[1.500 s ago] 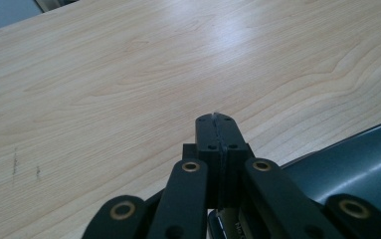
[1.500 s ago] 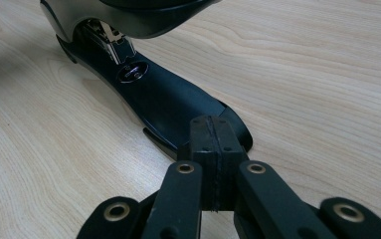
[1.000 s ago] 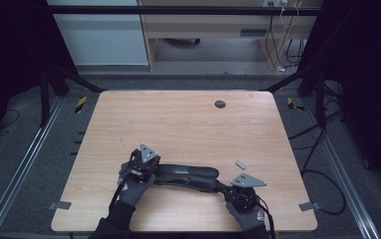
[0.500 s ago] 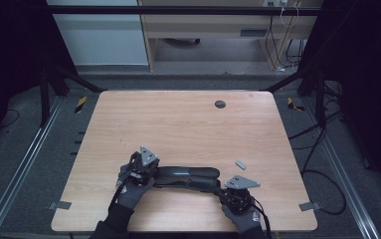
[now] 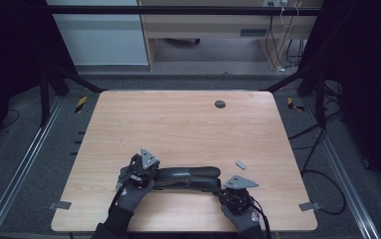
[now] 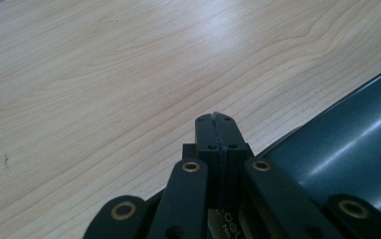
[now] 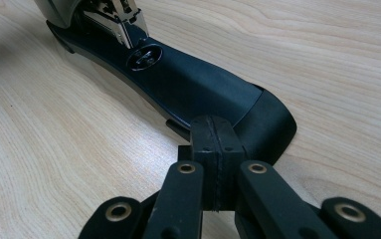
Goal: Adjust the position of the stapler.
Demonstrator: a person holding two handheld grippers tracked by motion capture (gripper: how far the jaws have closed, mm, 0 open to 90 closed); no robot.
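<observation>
A long black stapler (image 5: 188, 177) lies flat near the table's front edge, between my two grippers. My left gripper (image 5: 150, 169), held by a gloved hand, sits at the stapler's left end with its jaws shut and empty. In the left gripper view its tips (image 6: 215, 119) hover just over bare wood, and the stapler's dark body (image 6: 347, 149) runs along the right. My right gripper (image 5: 223, 188) is at the stapler's right end. Its shut tips (image 7: 213, 124) sit right at the stapler's black base (image 7: 188, 84); I cannot tell whether they touch. The metal magazine (image 7: 113, 17) is farther off.
A small grey piece (image 5: 240, 164) lies on the wooden table (image 5: 178, 124) right of the stapler. A dark round grommet (image 5: 220, 104) sits near the far edge. Metal rails and cables (image 5: 317, 149) run along both sides of the table.
My right gripper has shifted slightly to the left, closer to the stapler's end. The left gripper and the stapler have kept still.
</observation>
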